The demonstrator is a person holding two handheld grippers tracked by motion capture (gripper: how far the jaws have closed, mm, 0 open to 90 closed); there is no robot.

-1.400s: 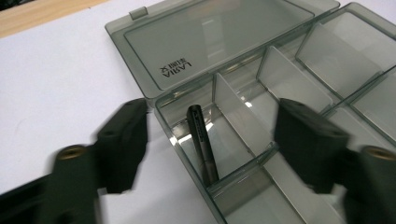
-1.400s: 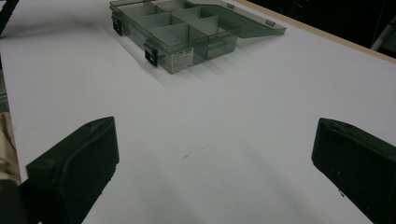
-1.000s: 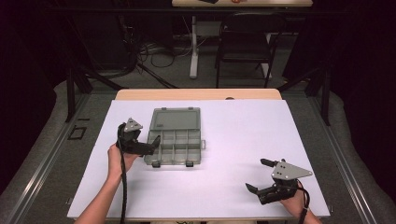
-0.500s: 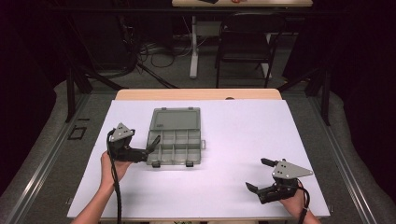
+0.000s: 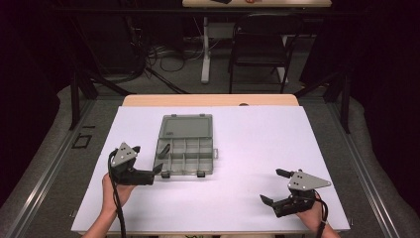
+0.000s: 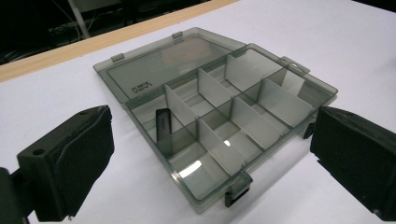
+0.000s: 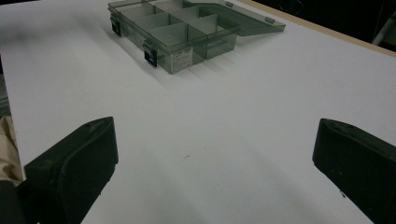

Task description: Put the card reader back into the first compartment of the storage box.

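Note:
A smoky clear compartment box (image 5: 190, 157) lies open on the white table cover (image 5: 257, 144), its lid (image 5: 188, 126) flat at the back. A small dark piece (image 5: 166, 148) leans in the near-left compartment; in the left gripper view it is the dark piece (image 6: 162, 125). My left gripper (image 5: 151, 166) is open and holds nothing, just off the box's front-left corner and aimed at the box (image 6: 233, 116). My right gripper (image 5: 270, 186) rests open and holds nothing near the front right of the table, well away from the box (image 7: 173, 28).
Two black latches (image 6: 236, 191) hang on the box's front wall. A strip of bare wooden tabletop (image 5: 210, 100) shows behind the white cover. Beyond it are a black chair (image 5: 260, 47) and floor cables (image 5: 173, 52). White surface stretches between the box and the right gripper.
My left gripper has drawn back from the box's left side, moving left and toward the person. The right gripper and the box have stayed put.

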